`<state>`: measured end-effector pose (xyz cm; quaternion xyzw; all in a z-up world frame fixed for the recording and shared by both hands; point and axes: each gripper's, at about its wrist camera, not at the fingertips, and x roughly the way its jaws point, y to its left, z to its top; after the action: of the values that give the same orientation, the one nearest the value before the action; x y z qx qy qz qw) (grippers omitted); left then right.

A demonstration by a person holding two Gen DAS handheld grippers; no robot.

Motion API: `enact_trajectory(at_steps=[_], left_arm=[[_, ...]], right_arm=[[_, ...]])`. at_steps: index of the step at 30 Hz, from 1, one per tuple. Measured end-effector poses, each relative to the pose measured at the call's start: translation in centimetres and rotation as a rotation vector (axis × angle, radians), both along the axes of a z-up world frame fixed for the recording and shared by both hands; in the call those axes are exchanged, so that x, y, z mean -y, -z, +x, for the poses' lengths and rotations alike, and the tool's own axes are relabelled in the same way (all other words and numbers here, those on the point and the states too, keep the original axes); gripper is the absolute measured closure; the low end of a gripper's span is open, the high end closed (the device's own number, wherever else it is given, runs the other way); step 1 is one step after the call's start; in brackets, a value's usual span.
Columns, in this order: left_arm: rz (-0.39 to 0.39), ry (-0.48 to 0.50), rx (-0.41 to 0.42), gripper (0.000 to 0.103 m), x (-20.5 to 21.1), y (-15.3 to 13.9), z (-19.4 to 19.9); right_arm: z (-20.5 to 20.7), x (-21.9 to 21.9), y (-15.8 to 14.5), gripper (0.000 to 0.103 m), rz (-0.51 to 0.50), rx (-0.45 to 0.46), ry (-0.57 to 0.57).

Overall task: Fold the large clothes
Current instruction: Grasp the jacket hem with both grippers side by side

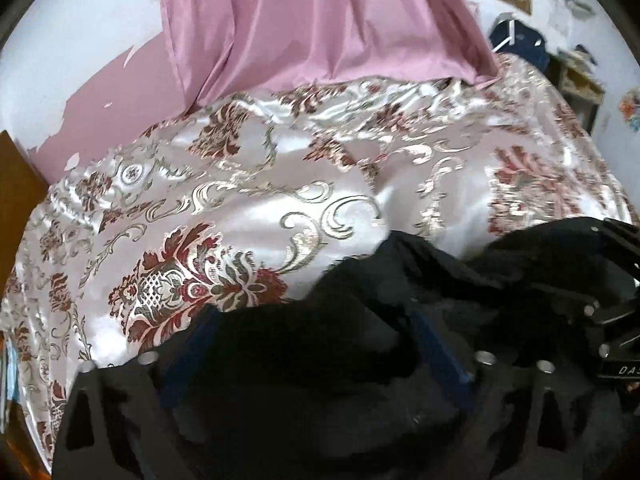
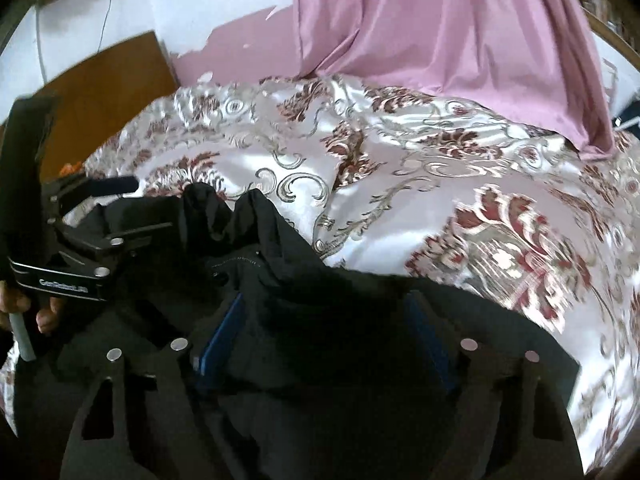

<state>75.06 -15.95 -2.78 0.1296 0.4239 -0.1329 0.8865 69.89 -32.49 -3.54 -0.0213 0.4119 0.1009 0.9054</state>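
Note:
A black garment [image 1: 360, 312] lies bunched over the near part of a bed with a shiny floral cover [image 1: 248, 184]. In the left wrist view the cloth fills the space between my left gripper's [image 1: 312, 344] blue-padded fingers [image 1: 438, 350], and the jaws stand wide apart. In the right wrist view the same black garment [image 2: 320, 320] fills my right gripper [image 2: 326, 332] between its blue pads [image 2: 222, 332], also wide apart. The left gripper shows at the left of the right wrist view [image 2: 108, 208], beside the garment. The fingertips are hidden by cloth.
A pink curtain [image 1: 320, 20] hangs behind the bed against a white and pink wall [image 1: 100, 80]. A brown wooden panel [image 2: 104, 92] stands at the left. Shelves and dark clothes [image 1: 520, 40] are at the far right. The floral cover [image 2: 440, 184] spreads ahead.

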Motion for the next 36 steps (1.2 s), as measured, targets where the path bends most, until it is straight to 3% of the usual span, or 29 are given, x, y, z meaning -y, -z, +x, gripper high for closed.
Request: enact_trajectory(at_steps=[1, 4, 6, 10, 13, 17, 19, 24, 27, 31, 36], left_arm=[[-0.011, -0.01, -0.022, 0.024, -0.1, 0.3, 0.5], [-0.089, -0.036, -0.074, 0.046, -0.9, 0.6, 1.5], [-0.125, -0.041, -0.102, 0.07, -1.1, 0.8, 1.6], [-0.2, -0.074, -0.124, 0.093, -2.0, 0.7, 1.7], [-0.293, -0.135, -0.155, 0.094, -3.3, 1.1, 1.8], [-0.312, -0.163, -0.147, 0.096, -3.9, 1.0, 1.1], [-0.348, -0.194, -0.13, 0.096, -5.2, 0.6, 0.2], [-0.504, -0.234, -0.154, 0.097, -9.7, 0.5, -2.2], [-0.47, -0.192, -0.186, 0.096, -10.4, 1.4, -3.5], [-0.423, -0.136, -0.201, 0.096, -10.2, 3.2, -5.1], [-0.447, -0.097, -0.137, 0.097, -10.6, 5.7, -7.1]], right_arm=[[0.5, 0.0, 0.1, 0.044, 0.004, -0.005, 0.007], [1.4, 0.3, 0.4, 0.056, 0.018, -0.009, 0.034], [1.4, 0.5, 0.4, 0.062, 0.033, -0.017, 0.036], [0.5, 0.2, 0.0, 0.059, 0.049, 0.004, -0.02], [0.8, -0.4, 0.4, 0.056, -0.009, -0.021, -0.026], [1.2, -0.3, 1.3, 0.058, -0.041, -0.085, 0.017], [0.6, -0.1, 1.0, 0.089, -0.081, -0.054, 0.043], [-2.2, 2.7, -0.9, 0.094, 0.067, 0.005, 0.103], [-4.3, 4.0, -0.8, 0.095, 0.118, 0.001, 0.105], [-6.2, 3.8, 1.3, 0.095, 0.082, -0.022, 0.077], [-7.2, 4.5, 4.3, 0.095, 0.104, -0.02, 0.091]])
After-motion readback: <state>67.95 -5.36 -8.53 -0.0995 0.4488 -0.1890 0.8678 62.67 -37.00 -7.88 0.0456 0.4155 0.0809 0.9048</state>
